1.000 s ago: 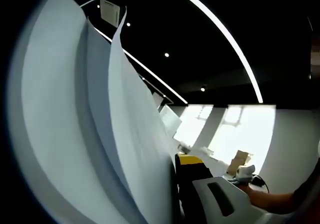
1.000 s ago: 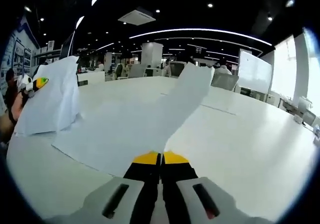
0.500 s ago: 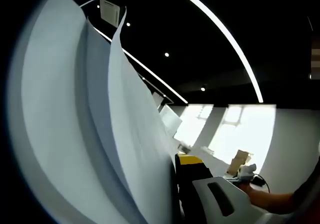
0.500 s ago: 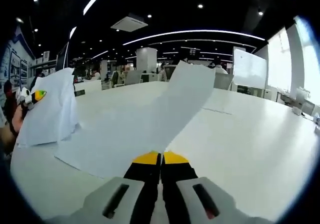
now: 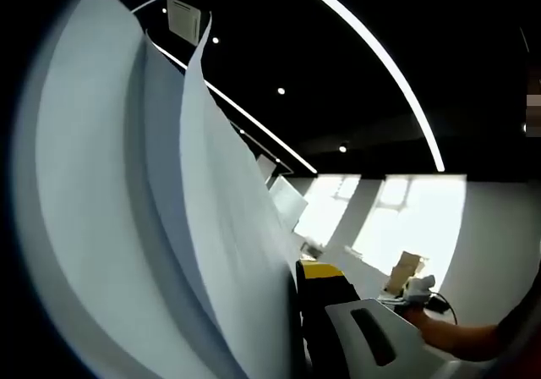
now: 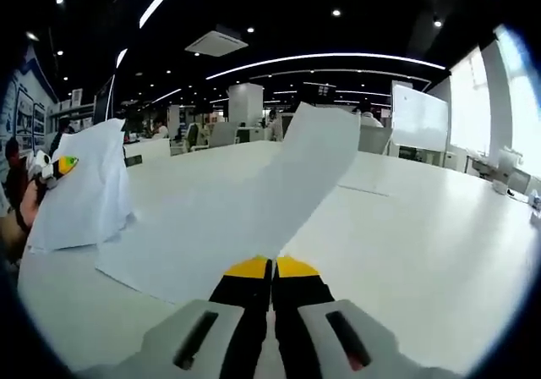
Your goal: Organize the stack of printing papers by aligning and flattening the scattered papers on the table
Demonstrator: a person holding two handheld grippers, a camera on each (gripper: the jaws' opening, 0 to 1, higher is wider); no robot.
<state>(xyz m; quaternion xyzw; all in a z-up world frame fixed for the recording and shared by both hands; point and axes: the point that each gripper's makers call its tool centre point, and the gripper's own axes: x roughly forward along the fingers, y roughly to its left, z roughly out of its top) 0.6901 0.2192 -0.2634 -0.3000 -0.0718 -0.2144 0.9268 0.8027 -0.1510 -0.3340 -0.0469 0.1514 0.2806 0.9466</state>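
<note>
In the left gripper view a bundle of white printing papers (image 5: 169,227) stands on edge right against the camera. My left gripper (image 5: 292,271) is shut on it; one yellow-tipped jaw shows, the other is hidden behind the sheets. In the right gripper view the same bundle (image 6: 84,184) hangs at the left in the left gripper (image 6: 57,163), with its lower edge on the white table (image 6: 406,244). A single sheet (image 6: 237,218) lies on the table with its far end curled upward. My right gripper (image 6: 272,267) is shut on that sheet's near edge. The right gripper (image 5: 414,290) also appears far right.
A person's hand (image 5: 452,338) holds the right gripper, and a hand (image 6: 25,205) holds the left one. The big white table stretches away to the right. Beyond it stand office chairs, a column (image 6: 245,104) and a whiteboard (image 6: 420,117).
The right gripper view has tilted slightly and the single sheet's far end stands a little higher. The left gripper and its bundle have stayed put.
</note>
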